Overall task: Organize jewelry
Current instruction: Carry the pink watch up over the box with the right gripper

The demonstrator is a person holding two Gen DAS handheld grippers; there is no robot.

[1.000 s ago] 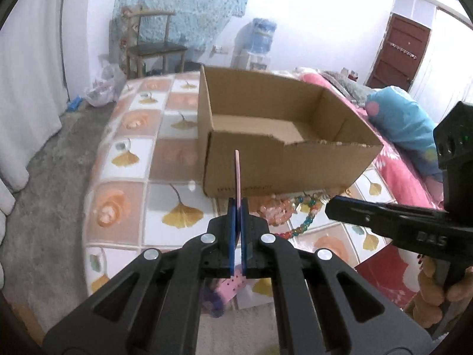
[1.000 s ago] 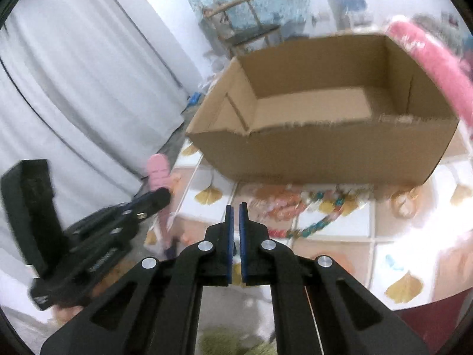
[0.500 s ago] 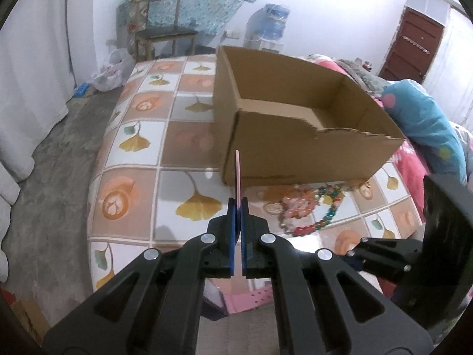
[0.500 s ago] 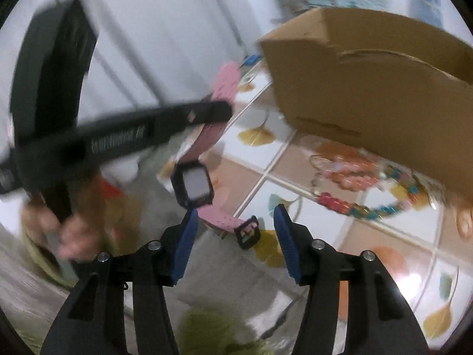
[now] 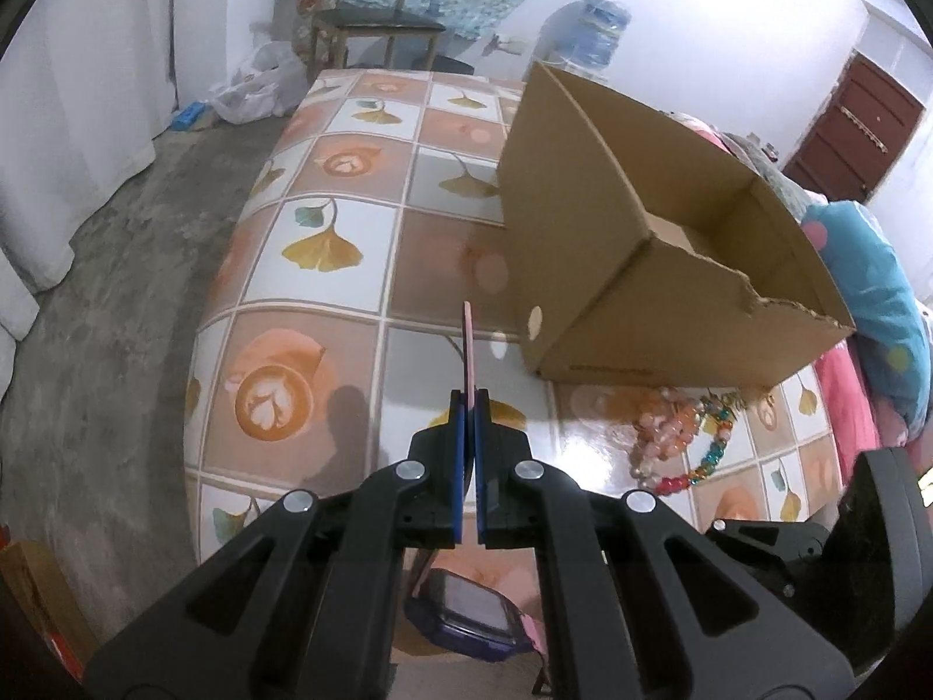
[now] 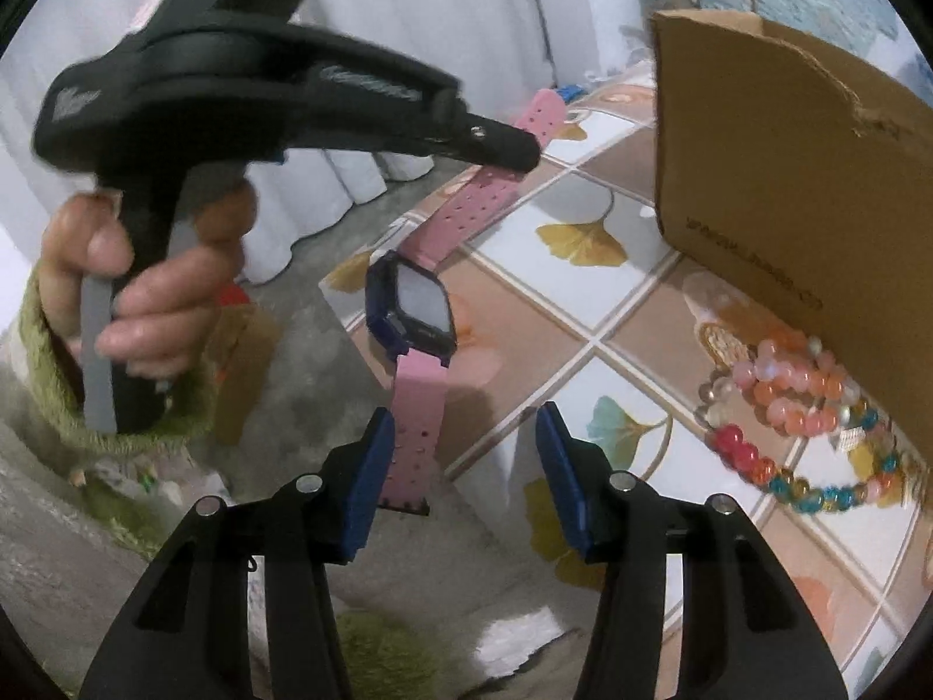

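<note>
Left gripper (image 5: 466, 402): clamped on the upper pink strap of the watch (image 6: 417, 315), strap edge-on between the blue pads and poking out past the tips. The watch hangs in the air off the near corner of the cardboard box (image 5: 659, 268), over the edge of the tiled table (image 5: 332, 245).

Right gripper (image 6: 466, 466): spread wide and holding nothing. The lower strap hangs into the gap, lying against the left pad (image 6: 373, 466), well apart from the right one.

Step in hand, as judged: carrying the watch toward the box, possibly with a handover or steadying of the loose end by the right gripper. Next move calls either for closing the right gripper on the lower strap or for lifting the watch over the box's torn front wall and letting go inside. The dangling strap may swing or catch on the rim.

Watch: square dark-blue case, pale blank face, pink strap with rows of holes, dark buckle at the bottom end. Limp and light by the look of it.

Beaded bracelets (image 6: 799, 414): pink, orange, red and teal beads, lying on the table against the front wall of the box, not yet put away.

Box: open top, no jewelry visible inside, though the floor is mostly hidden.
</note>
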